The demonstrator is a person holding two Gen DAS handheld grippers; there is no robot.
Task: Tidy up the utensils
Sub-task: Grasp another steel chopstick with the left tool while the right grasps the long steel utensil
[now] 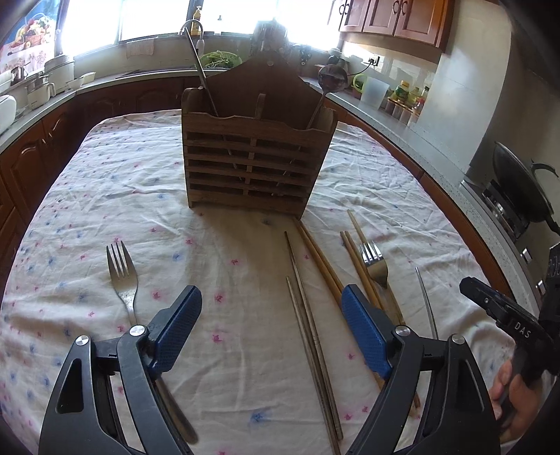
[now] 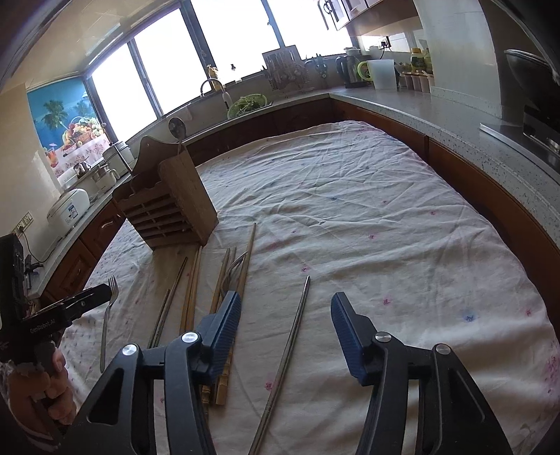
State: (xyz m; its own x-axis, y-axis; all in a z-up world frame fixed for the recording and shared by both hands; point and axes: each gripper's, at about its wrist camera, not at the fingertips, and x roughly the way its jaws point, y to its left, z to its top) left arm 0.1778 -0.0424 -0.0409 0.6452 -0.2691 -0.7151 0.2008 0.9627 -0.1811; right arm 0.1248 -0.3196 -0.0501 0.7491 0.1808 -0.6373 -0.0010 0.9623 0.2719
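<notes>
A slatted wooden utensil holder (image 1: pixel 255 154) (image 2: pixel 168 203) stands on the cloth-covered table, with a ladle (image 1: pixel 330 78) and another long-handled tool in it. My left gripper (image 1: pixel 271 297) hangs open low over the cloth, and two metal chopsticks (image 1: pixel 308 322) lie between its jaws, untouched. One fork (image 1: pixel 122 276) lies by its left finger. Wooden chopsticks (image 1: pixel 322 259) and a second fork (image 1: pixel 376 266) lie by its right finger. My right gripper (image 2: pixel 285 302) is open astride a single metal chopstick (image 2: pixel 290 346), with its pads clear of the chopstick.
The floral tablecloth (image 2: pixel 385 210) covers the table. Kitchen counters ring it closely. A wok on the stove (image 1: pixel 521 189) is at the right, a sink with a tap (image 1: pixel 192 28) at the back, and a rice cooker (image 2: pixel 70 206) at the left.
</notes>
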